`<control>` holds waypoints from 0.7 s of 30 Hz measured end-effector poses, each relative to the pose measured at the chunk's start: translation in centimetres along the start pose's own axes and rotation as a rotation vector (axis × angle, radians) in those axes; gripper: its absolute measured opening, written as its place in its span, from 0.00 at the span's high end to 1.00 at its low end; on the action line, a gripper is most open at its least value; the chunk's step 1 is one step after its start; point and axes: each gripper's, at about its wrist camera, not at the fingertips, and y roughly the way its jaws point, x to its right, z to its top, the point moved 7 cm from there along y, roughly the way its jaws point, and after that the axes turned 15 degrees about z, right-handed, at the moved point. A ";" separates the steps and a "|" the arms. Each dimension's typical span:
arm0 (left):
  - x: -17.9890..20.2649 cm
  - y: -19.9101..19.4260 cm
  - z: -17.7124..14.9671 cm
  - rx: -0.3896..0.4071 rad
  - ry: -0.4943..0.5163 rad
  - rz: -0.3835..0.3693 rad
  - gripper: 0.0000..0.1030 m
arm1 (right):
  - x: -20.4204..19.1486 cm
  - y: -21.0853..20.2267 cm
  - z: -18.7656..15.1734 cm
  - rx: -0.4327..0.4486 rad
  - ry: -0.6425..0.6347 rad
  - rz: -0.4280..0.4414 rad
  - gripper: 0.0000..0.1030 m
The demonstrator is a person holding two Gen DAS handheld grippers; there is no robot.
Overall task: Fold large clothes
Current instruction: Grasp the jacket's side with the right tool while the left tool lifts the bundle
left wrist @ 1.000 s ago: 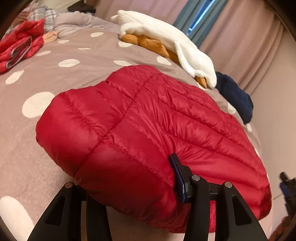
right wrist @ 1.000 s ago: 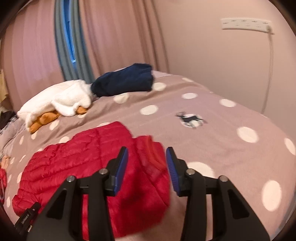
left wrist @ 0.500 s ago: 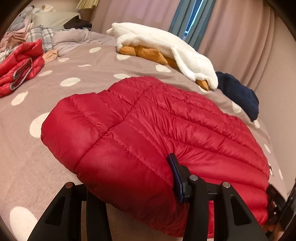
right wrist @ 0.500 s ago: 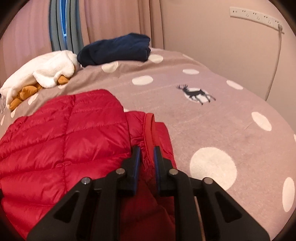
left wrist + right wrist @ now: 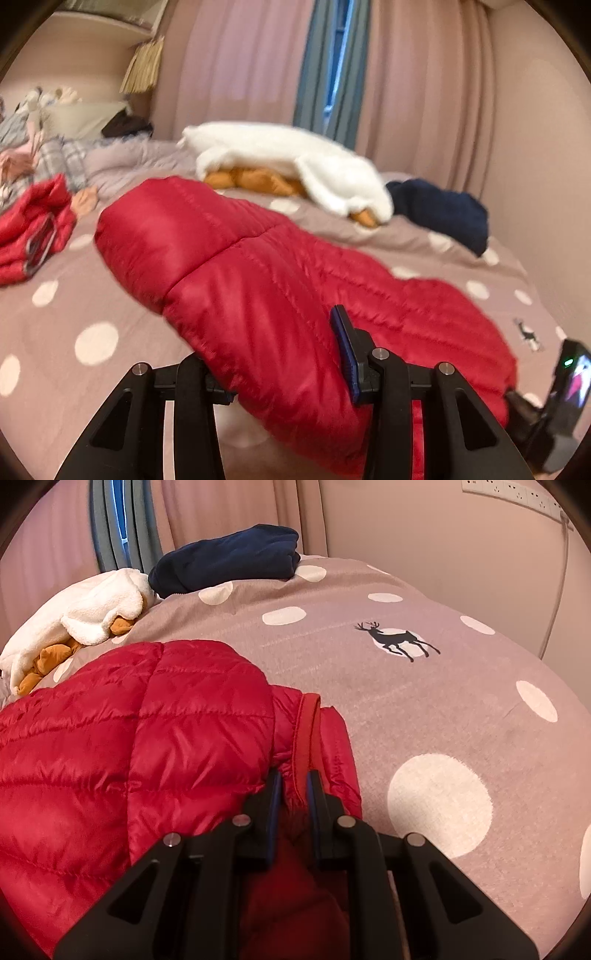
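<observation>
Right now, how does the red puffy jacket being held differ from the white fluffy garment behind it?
The red jacket is shiny and quilted, while the white garment is matte and fleecy. The jacket is gripped by both grippers; the white one lies untouched, draped over something orange. Both sit on the dotted bedspread.

Matte black plastic throughout on the left gripper (image 5: 286, 363) and the right gripper (image 5: 293, 794). Angular forked arms with triangular cut-outs, widening toward the camera. Round silver screw heads at each pivot, two per side. Flat blue pads lining the inner faces of the fingertips (image 5: 345, 350), ribbed along the edge. Far to the right of the left gripper, a black housing with a small green light and a glossy lens.
</observation>
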 end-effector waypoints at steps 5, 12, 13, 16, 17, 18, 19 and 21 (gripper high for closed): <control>3.7 -3.2 1.3 0.127 0.078 -0.110 0.60 | -0.2 0.2 0.0 -0.010 -0.014 -0.016 0.87; 6.5 -3.6 -0.7 0.037 0.082 -0.274 0.60 | 0.8 0.1 0.1 0.005 0.057 0.062 0.87; 6.6 -3.7 -0.9 0.036 0.082 -0.277 0.60 | 0.9 0.1 0.0 0.008 0.064 0.070 0.87; 7.0 -4.1 -1.0 0.050 0.121 -0.261 0.60 | 0.8 -0.1 0.1 0.018 0.073 0.076 0.87; 7.1 -4.2 -1.1 0.045 0.129 -0.262 0.60 | 0.9 -0.3 0.1 0.024 0.077 0.077 0.88; 7.2 -4.2 -1.2 0.034 0.128 -0.271 0.60 | 1.0 -0.5 0.2 0.027 0.084 0.081 0.88; 7.3 -4.3 -1.3 0.026 0.127 -0.279 0.60 | 1.2 -0.7 0.3 0.029 0.090 0.083 0.88; 7.6 -4.9 -1.5 0.017 0.128 -0.290 0.60 | 1.7 -1.4 0.7 0.039 0.079 0.071 0.88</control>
